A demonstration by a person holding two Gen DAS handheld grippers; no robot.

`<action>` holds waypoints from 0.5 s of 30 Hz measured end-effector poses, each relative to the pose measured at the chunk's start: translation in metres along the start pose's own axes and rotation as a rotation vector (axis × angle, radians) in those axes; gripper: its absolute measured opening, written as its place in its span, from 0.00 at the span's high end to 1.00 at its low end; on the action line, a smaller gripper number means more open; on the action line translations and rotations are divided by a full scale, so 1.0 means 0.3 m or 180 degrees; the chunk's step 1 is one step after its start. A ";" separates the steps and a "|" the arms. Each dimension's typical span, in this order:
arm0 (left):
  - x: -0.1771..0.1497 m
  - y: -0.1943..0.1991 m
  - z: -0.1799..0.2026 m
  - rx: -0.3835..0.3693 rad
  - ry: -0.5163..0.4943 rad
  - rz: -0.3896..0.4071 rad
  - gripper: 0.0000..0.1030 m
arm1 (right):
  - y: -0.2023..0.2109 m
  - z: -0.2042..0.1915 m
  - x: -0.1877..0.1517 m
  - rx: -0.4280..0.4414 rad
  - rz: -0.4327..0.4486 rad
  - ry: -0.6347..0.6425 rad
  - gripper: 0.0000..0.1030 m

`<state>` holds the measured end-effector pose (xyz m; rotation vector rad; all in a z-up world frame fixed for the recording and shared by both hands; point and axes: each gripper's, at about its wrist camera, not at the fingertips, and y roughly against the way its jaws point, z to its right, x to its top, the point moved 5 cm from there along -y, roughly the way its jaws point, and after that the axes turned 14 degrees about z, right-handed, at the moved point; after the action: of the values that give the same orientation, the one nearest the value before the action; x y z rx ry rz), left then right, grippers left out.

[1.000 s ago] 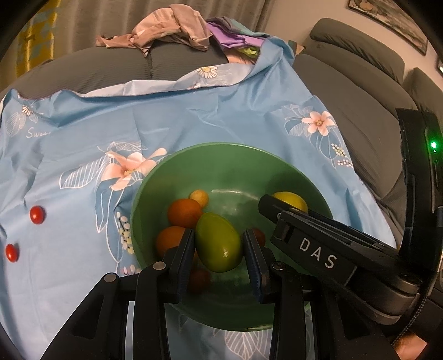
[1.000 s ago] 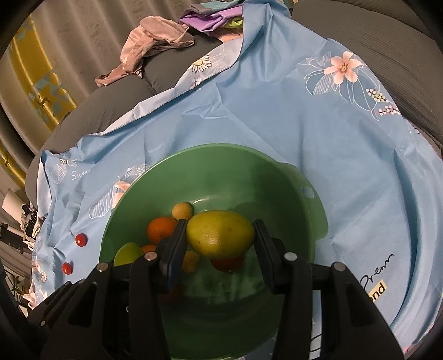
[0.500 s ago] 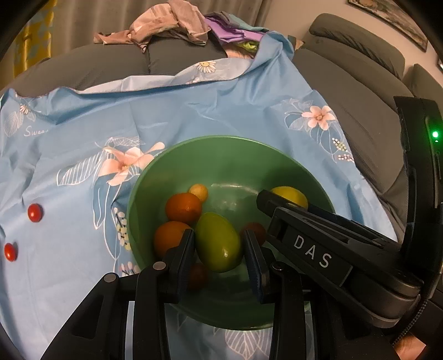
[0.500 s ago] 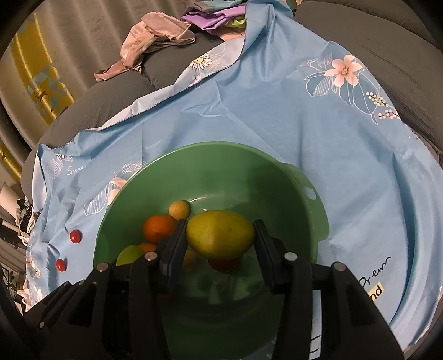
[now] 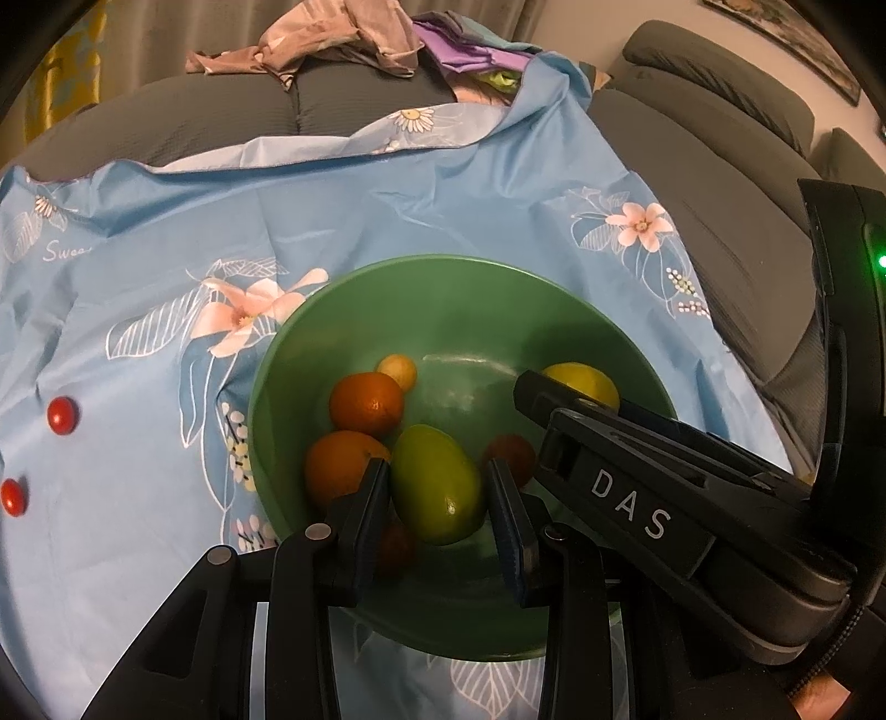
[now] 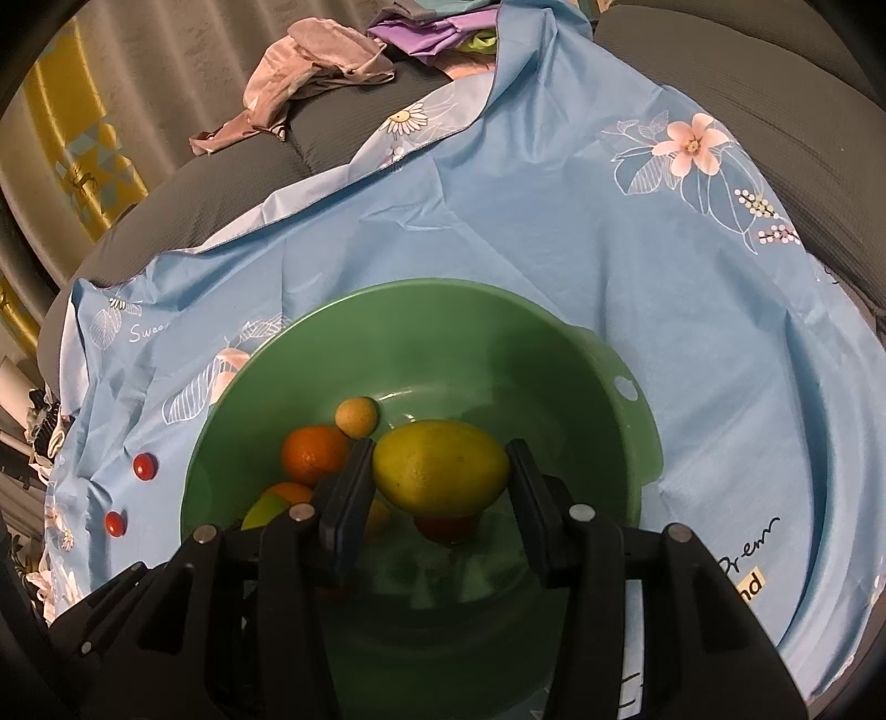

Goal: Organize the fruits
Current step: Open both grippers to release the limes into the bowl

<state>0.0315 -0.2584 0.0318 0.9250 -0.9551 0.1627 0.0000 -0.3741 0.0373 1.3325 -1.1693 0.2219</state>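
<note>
Green bowl (image 5: 354,310) set on a blue flowered cloth (image 5: 387,210) spread over a grey sofa (image 5: 720,166), seen from both wrist cameras. Left gripper (image 5: 437,493) held over the near side of the bowl, jaws pinching a green mango (image 5: 434,484) by its two flanks. Right gripper (image 6: 440,471) likewise over the bowl, jaws pinching a yellow lemon (image 6: 440,468) lying crosswise between them; body of this gripper marked "DAS" and reaching in from the right edge of the left view. Loose in the bowl: two oranges (image 5: 365,404), one behind the other on the left side; a small yellowish round fruit (image 5: 397,371) just beyond them; a red fruit (image 5: 509,454) toward the middle, partly hidden below the lemon in the right view; another small dark red one under the left jaws, too shaded to name. Two red tomatoes (image 5: 61,415) outside the bowl, well apart from it, near the left edge of the cloth. Heap of crumpled clothes (image 5: 332,39) at the far edge of the sofa, beyond the cloth.
</note>
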 end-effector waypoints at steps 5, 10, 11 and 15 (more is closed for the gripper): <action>-0.001 0.000 0.000 0.0029 -0.0024 -0.0039 0.66 | -0.001 0.001 0.003 -0.0005 0.0002 0.0009 0.53; 0.020 0.040 -0.005 -0.0015 0.0010 0.0048 0.66 | 0.022 -0.006 0.013 0.0030 0.0091 -0.0005 0.40; 0.026 0.054 -0.009 -0.0020 0.0034 0.0062 0.66 | 0.028 -0.008 0.016 0.0017 0.0109 0.0004 0.40; 0.038 0.103 -0.041 0.0003 0.0101 0.0135 0.62 | 0.057 -0.015 0.030 0.0028 0.0198 0.0005 0.39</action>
<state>0.0307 -0.2332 0.0562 0.9010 -0.9458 0.2131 -0.0056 -0.3692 0.0556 1.3045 -1.2107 0.2731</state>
